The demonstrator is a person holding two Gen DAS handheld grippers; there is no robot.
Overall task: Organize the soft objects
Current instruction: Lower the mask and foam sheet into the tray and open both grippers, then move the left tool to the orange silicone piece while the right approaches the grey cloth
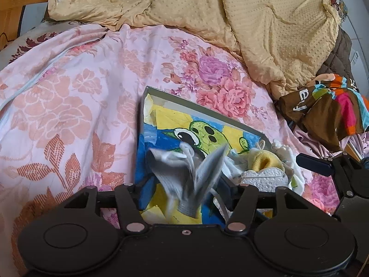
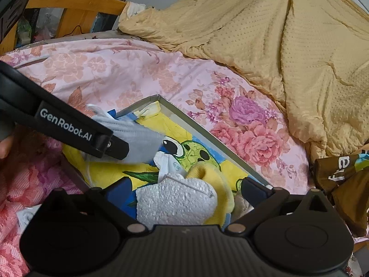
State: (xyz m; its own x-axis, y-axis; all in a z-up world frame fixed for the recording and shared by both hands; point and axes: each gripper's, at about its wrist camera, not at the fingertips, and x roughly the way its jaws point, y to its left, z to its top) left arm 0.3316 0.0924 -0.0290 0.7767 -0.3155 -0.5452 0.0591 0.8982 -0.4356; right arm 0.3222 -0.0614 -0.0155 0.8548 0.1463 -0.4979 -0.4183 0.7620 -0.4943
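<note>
A shallow tray [image 1: 200, 110] with a metal rim and a green cartoon picture on its floor lies on the bed. My left gripper [image 1: 186, 184] is open over the tray's near end. A blurred grey sock [image 1: 198, 173] hangs loose between its blue pads, with white cloth behind it. In the right wrist view the left gripper [image 2: 120, 150] comes in from the left over the grey sock [image 2: 140, 138] and the tray [image 2: 200, 127]. My right gripper [image 2: 186, 190] stands wide open. A white nubbly sock [image 2: 175, 203] and a yellow sock [image 2: 207, 173] lie in the tray between its fingers, untouched by the pads.
The bed has a pink floral sheet [image 1: 69, 97]. A rumpled beige quilt [image 1: 265, 23] covers its far side. A brown multicoloured cloth [image 1: 327, 108] lies at the right. A wooden bed frame [image 2: 76, 2] stands at the back left. The right gripper's finger [image 1: 316, 166] shows at the right edge.
</note>
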